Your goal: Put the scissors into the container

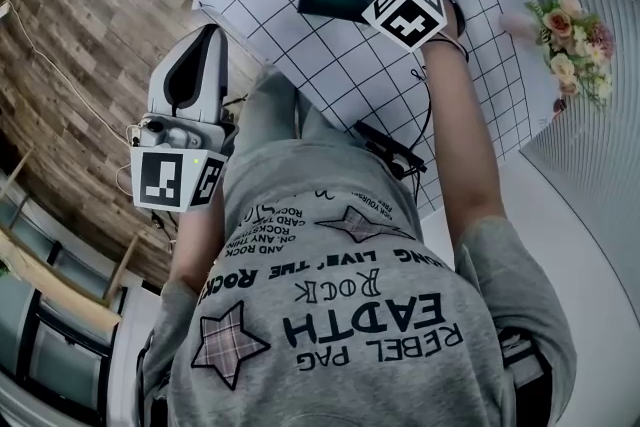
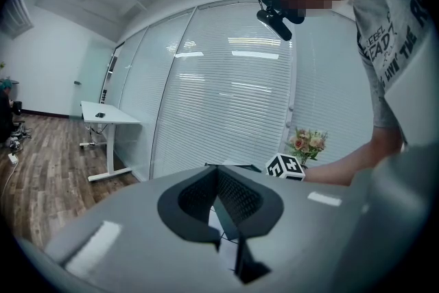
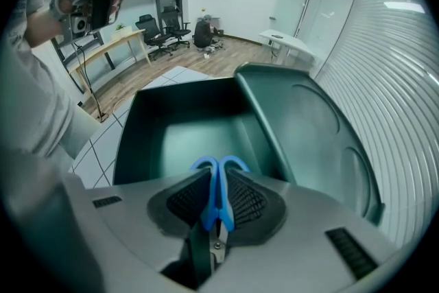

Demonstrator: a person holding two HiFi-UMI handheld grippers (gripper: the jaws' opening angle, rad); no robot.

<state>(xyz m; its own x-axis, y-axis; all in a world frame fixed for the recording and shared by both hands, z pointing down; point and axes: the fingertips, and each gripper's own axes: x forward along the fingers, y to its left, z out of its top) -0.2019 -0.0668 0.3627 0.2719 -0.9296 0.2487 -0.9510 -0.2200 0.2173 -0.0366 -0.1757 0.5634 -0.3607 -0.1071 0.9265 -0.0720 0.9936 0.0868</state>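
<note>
My right gripper point(image 3: 218, 206), partly closed, pinches the scissors point(image 3: 221, 168) above the container point(image 3: 178, 127); left gripper point(image 2: 217, 171) closed, empty. Next I'd lower and let go inside.

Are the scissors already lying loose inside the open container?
No, the blue-handled scissors are clamped between the jaws of the right hand-held gripper, above the open dark green container.

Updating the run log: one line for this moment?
right tool: shut on blue scissors over open container; left tool: shut, empty; release: pending
</note>
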